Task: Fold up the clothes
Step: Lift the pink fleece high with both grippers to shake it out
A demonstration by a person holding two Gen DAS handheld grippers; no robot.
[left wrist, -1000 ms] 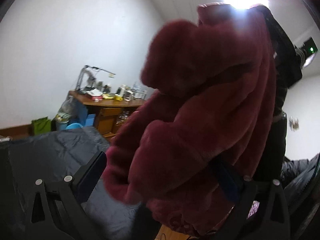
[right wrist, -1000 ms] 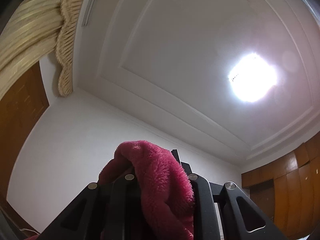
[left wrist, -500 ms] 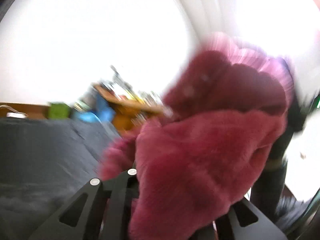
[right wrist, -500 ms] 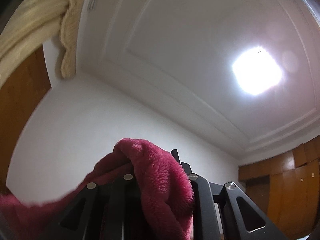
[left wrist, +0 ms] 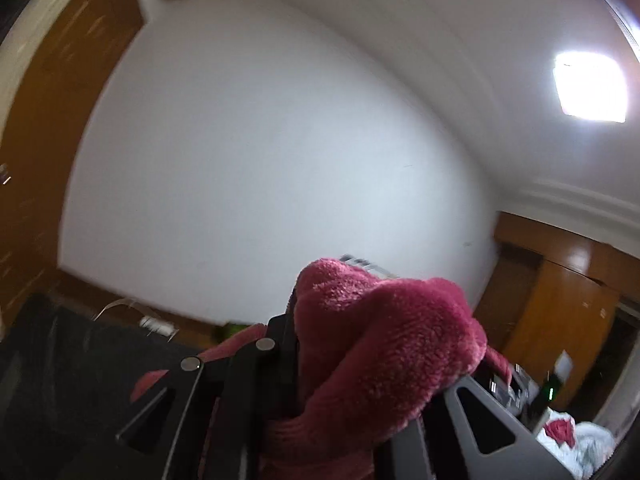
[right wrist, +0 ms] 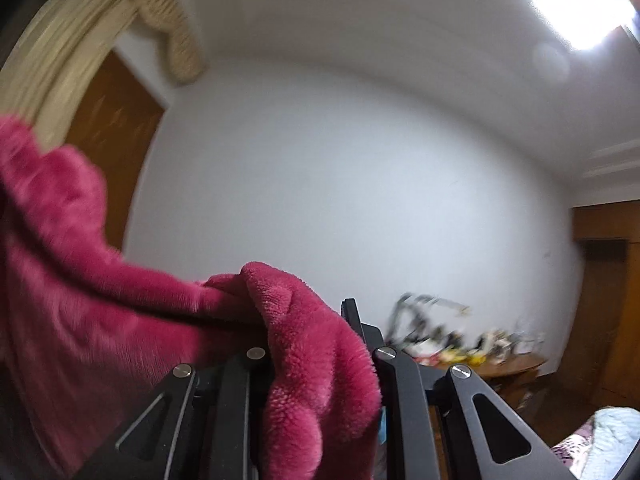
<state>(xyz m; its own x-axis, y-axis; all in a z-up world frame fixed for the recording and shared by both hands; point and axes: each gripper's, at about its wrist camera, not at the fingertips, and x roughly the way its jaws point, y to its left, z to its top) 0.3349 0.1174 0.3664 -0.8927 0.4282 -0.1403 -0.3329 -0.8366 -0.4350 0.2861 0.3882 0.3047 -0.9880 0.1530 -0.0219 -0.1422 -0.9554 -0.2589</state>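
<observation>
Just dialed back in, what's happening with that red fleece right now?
A person holds a pair of tongs in each hand, and both are clamped on the red fleece garment. The left tongs pinch one bunched part and the right tongs another, with fabric trailing off to the side. It is held up, not yet folded.

Both wrist cameras look out along their own fingers, roughly level, close behind bunched red fleece [left wrist: 380,344] [right wrist: 316,368]. Both views share the far white wall [left wrist: 280,160] [right wrist: 340,200], the wooden panelling and the ceiling light [left wrist: 590,86] [right wrist: 580,12].
</observation>
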